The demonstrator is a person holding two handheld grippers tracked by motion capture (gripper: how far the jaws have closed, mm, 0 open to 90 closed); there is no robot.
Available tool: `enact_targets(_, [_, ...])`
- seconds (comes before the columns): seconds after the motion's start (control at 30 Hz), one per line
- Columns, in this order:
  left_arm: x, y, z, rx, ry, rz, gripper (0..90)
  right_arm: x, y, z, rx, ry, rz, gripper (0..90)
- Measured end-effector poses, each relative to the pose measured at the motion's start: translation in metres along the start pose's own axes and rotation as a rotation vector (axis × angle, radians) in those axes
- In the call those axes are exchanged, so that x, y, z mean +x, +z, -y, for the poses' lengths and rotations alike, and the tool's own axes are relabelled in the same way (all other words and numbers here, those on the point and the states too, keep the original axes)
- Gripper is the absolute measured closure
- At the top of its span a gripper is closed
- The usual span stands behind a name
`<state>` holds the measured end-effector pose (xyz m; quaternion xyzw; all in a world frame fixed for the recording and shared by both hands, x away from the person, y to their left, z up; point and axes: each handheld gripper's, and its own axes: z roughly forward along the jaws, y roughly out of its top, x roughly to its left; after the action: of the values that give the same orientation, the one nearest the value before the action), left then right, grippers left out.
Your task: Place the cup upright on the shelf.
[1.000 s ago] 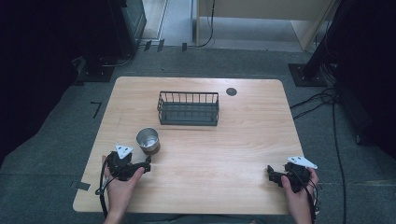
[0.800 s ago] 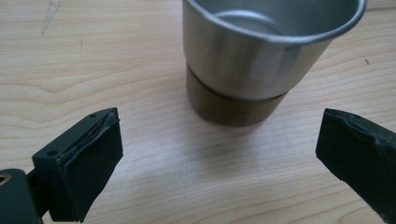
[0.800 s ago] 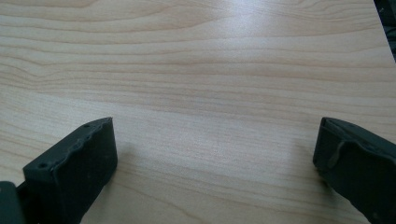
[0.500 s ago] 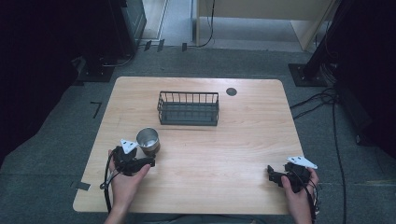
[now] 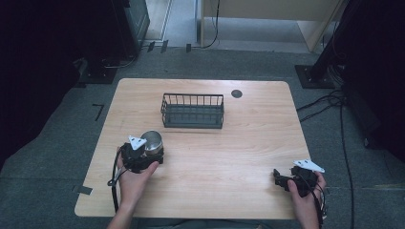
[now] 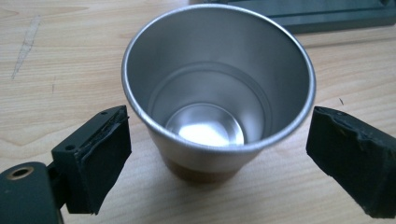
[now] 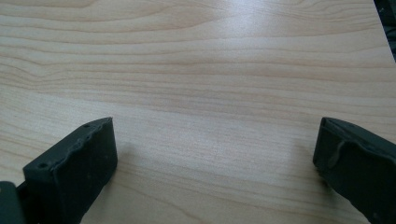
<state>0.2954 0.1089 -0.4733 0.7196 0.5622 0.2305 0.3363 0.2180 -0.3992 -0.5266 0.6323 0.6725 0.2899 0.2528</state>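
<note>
Moved forward since a second ago: left gripper (image 6: 219,154), jaws now wide on either side of upright steel cup (image 6: 218,88), not yet touching. Cup near table's (image 5: 229,181) front left, wire basket (image 5: 193,110) beyond. Likely about to grasp. Right gripper (image 7: 217,172) wide, empty.

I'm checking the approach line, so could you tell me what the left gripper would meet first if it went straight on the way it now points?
The steel cup: it stands upright between the open jaws of the left gripper, directly ahead and close. The wire basket lies beyond it.
</note>
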Motion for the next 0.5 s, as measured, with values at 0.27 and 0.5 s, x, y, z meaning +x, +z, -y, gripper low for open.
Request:
enact_targets(0.27, [-0.002,0.006,-0.009,0.015,0.01,-0.015,14.0,0.0,0.0,0.0,0.0,0.0,0.0,0.0])
enact_targets(0.5, [-0.002,0.009,-0.014,0.031,0.013,-0.003,14.2,0.0,0.0,0.0,0.0,0.0,0.0,0.0])
